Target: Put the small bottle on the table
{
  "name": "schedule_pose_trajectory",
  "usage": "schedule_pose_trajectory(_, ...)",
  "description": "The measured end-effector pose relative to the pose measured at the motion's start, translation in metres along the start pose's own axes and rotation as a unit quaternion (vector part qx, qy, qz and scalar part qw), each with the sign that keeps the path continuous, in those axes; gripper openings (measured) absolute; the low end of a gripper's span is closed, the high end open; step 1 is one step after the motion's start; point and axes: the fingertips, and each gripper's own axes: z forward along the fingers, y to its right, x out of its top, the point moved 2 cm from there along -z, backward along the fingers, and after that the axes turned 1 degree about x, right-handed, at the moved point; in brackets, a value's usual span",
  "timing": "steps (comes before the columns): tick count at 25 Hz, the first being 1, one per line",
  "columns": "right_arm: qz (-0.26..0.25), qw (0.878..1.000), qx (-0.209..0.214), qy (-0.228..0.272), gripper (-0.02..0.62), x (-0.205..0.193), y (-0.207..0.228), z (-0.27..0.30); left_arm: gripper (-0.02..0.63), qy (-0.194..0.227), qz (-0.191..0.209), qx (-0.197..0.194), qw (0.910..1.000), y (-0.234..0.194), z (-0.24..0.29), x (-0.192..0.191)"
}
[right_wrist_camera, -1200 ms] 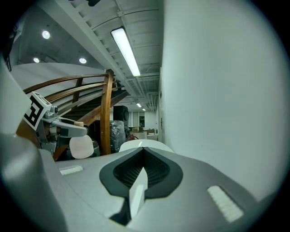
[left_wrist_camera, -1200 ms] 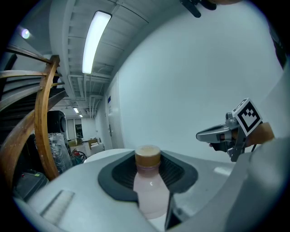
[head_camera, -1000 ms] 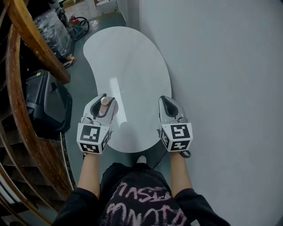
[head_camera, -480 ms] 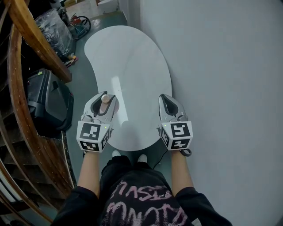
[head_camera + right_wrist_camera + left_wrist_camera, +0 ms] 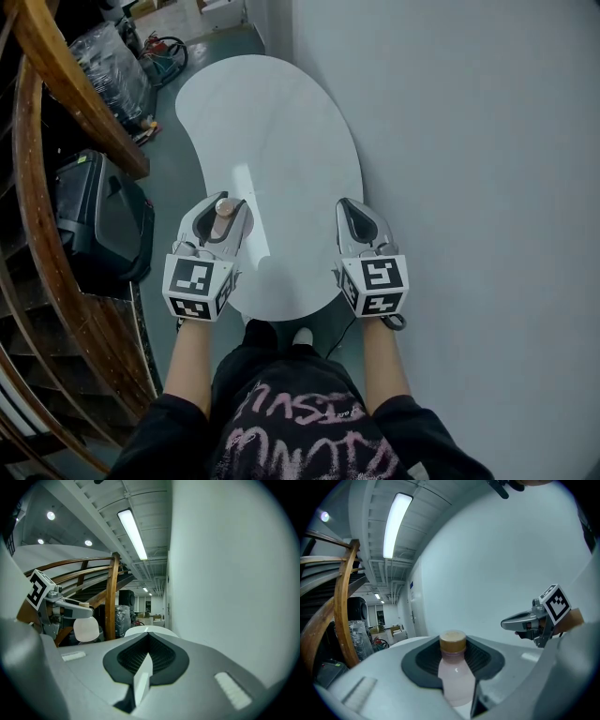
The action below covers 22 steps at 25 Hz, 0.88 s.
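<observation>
A small pale-pink bottle (image 5: 454, 677) with a tan cap stands upright between the jaws of my left gripper (image 5: 223, 217), which is shut on it. From above, the bottle (image 5: 221, 218) hangs over the near left part of the white kidney-shaped table (image 5: 281, 131). The bottle (image 5: 86, 629) also shows at the left of the right gripper view. My right gripper (image 5: 354, 222) is shut with nothing in it, over the table's near right edge. Its jaws (image 5: 149, 654) meet in the right gripper view.
A white wall (image 5: 469, 141) runs along the table's right side. A curved wooden stair rail (image 5: 56, 103) and a black case (image 5: 98, 220) stand to the left. Wrapped goods and cables (image 5: 141, 61) lie on the floor at the far left.
The bottle's cap now shows slightly farther forward between the left jaws. Both grippers have held nearly still while the person's feet shifted under the table edge.
</observation>
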Motion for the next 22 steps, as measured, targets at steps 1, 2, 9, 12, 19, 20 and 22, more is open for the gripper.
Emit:
schedule_pose_trajectory(1,0.000,1.000,-0.001,0.001,0.011,0.001,0.000,0.000,0.134,0.002,0.000,0.001,1.0000,-0.001,0.001,0.002)
schedule_pose_trajectory(2,0.000,1.000,-0.003,0.002,0.011,0.003,0.001,0.001,0.134,0.003,0.000,0.001,1.0000,-0.002,0.002,0.004)
schedule_pose_trajectory(9,0.011,1.000,-0.017,0.004,0.011,0.002,0.010,0.001,0.134,0.006,-0.001,-0.005,1.0000,-0.003,0.006,0.002)
schedule_pose_trajectory(12,0.011,1.000,-0.020,0.003,0.011,0.004,0.009,0.004,0.134,0.005,-0.003,-0.005,1.0000,-0.006,0.007,0.002)
schedule_pose_trajectory(19,0.012,1.000,-0.018,-0.001,0.011,-0.004,0.003,0.006,0.134,0.003,-0.005,-0.003,1.0000,-0.009,0.005,-0.004)
schedule_pose_trajectory(20,0.013,1.000,-0.019,-0.001,0.011,-0.006,0.003,0.006,0.134,0.002,-0.007,-0.002,1.0000,-0.009,0.006,-0.007)
schedule_pose_trajectory(22,0.014,1.000,-0.020,-0.005,0.011,-0.009,0.003,0.007,0.134,-0.001,-0.011,-0.001,0.9999,-0.011,0.007,-0.011)
